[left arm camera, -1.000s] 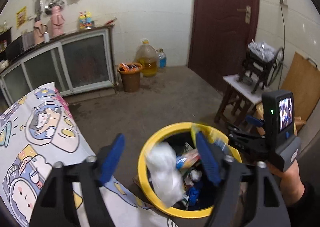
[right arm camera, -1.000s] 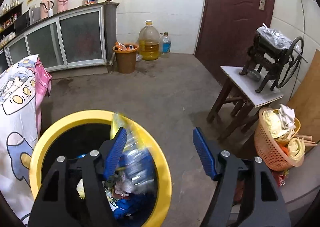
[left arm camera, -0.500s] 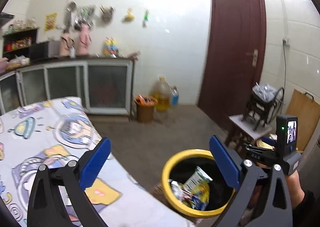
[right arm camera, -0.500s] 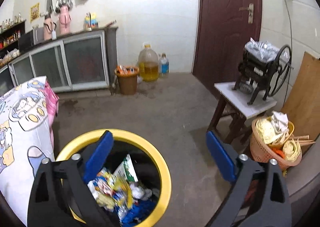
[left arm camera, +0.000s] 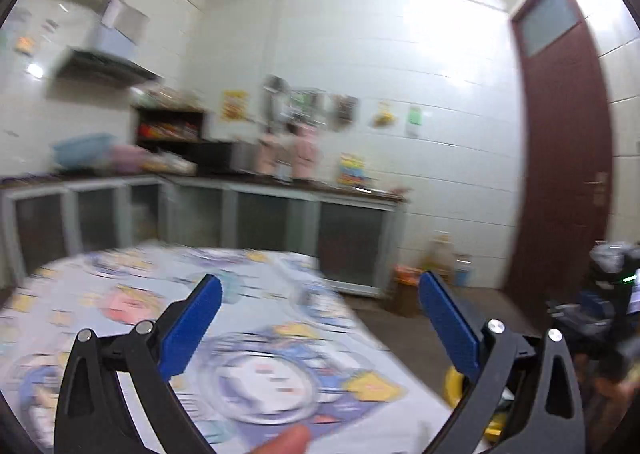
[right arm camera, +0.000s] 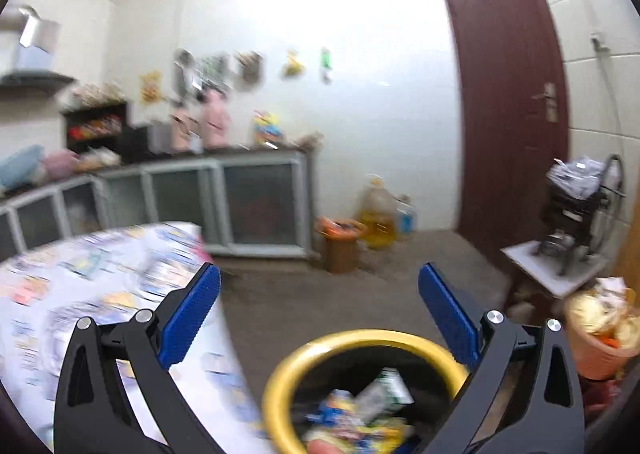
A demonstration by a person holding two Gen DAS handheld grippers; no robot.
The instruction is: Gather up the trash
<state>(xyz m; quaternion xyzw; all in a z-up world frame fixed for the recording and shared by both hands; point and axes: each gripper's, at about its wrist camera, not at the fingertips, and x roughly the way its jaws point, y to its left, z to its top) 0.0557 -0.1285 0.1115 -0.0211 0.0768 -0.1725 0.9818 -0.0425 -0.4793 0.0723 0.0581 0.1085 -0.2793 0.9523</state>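
Observation:
A yellow-rimmed trash bin [right arm camera: 360,338] sits on the floor below my right gripper [right arm camera: 320,314], with wrappers and packets [right arm camera: 360,414] inside. The right gripper is open and empty above the bin's near side. My left gripper [left arm camera: 320,318] is open and empty, raised over the table with the cartoon-print cloth [left arm camera: 120,294]. A sliver of the bin's rim [left arm camera: 454,386] shows behind the left gripper's right finger. The other gripper's body [left arm camera: 592,306] shows at the right edge of the left wrist view. Both views are blurred.
Grey counter cabinets [left arm camera: 280,222] run along the back wall. A small brown bin [right arm camera: 340,246] and an oil jug [right arm camera: 376,214] stand by the wall. A dark red door [right arm camera: 508,114], a white stool with a machine [right arm camera: 560,262] and an orange basket [right arm camera: 600,334] are at the right.
The trash dropped from both grippers into the bin a second ago. Both grippers have since lifted and tilted up; the left has swung left over the table.

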